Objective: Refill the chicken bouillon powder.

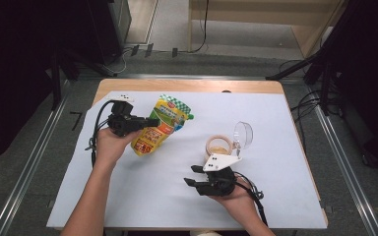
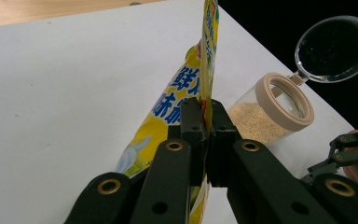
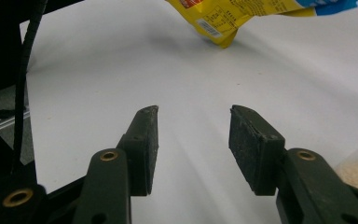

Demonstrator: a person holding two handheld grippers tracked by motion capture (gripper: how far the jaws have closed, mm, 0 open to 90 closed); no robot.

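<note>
A wooden tabletop [image 1: 187, 85] stands on a grey floor with dark stands and cables around it, and a white sheet [image 1: 142, 191] covers most of its top.

The left claw [image 1: 150, 121] is up near the far left part of the sheet, held level and pointing toward the right side of the high view. Its jaws are pressed together on the edge of a yellow pouch [image 1: 160, 126] with a green checked top. In the left gripper view the black pads [image 2: 193, 122] pinch the thin pouch [image 2: 177, 98] edge-on, with blue print on its yellow face. The pouch hangs tilted, its top end toward the far side of the tabletop and its lower end pointing down at the sheet; whether that lower corner touches the sheet I cannot tell.

To the right of the pouch, near the middle of the sheet, is a small clear jar [image 1: 220, 145] with a beige rim and pale grains inside. Its round clear lid [image 1: 243, 133] is flipped open on a hinge and stands up beside the mouth. The left gripper view shows the jar [image 2: 265, 116] just past the pouch, with the lid [image 2: 335, 49] raised behind it.

The right claw [image 1: 193, 176] is near the front edge, just in front of the jar, pointing to the left. Its jaws stand partly apart with nothing between them; the right gripper view shows bare white sheet between the pads [image 3: 249, 149].
</note>
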